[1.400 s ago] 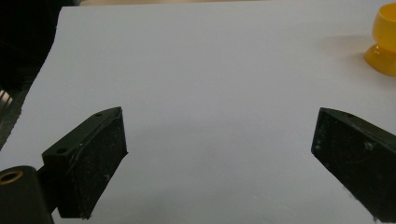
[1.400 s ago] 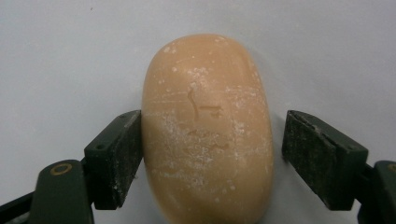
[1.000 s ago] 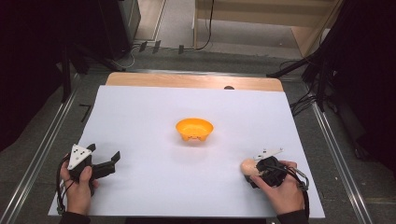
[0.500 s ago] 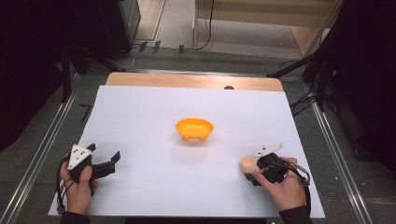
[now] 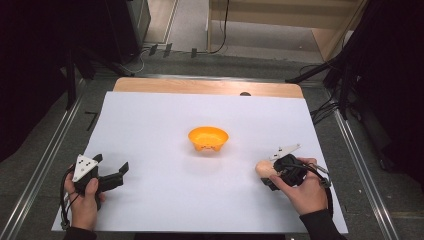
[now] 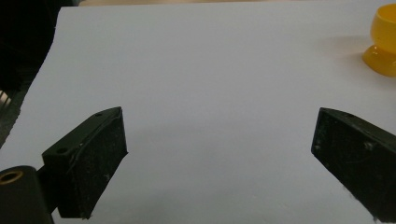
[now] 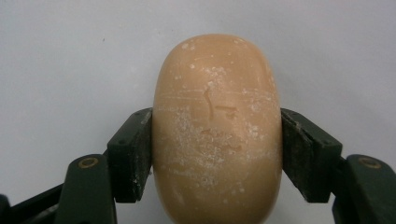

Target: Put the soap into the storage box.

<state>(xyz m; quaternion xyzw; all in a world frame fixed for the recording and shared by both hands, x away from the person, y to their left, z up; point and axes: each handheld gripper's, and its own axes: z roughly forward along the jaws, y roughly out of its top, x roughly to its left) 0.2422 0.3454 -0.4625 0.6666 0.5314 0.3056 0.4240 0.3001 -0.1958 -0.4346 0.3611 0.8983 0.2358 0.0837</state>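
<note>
A tan, egg-shaped object (image 7: 217,130) with pale scuffs sits between both black pads of my right gripper (image 7: 217,154), which is shut on it. In the high view that gripper (image 5: 267,172) holds the tan egg (image 5: 263,168) just above the white table cover at the right front. An orange bowl (image 5: 208,138) stands near the middle of the table, up and to the left of the egg. My left gripper (image 5: 112,167) rests at the front left, jaws wide open with nothing between them. In the left gripper view its gripper (image 6: 219,154) looks over bare cover, with the orange bowl (image 6: 383,39) at the far right.
The white cover (image 5: 150,125) spreads over most of the table, with a strip of bare wood (image 5: 200,86) along the far edge. Metal rails (image 5: 50,160) run down both sides. Dark stands and cables (image 5: 345,75) crowd the floor beyond the right side.
My right hand has lifted the tan egg slightly and carried it a little toward the far side. The left hand and the bowl have kept still.
</note>
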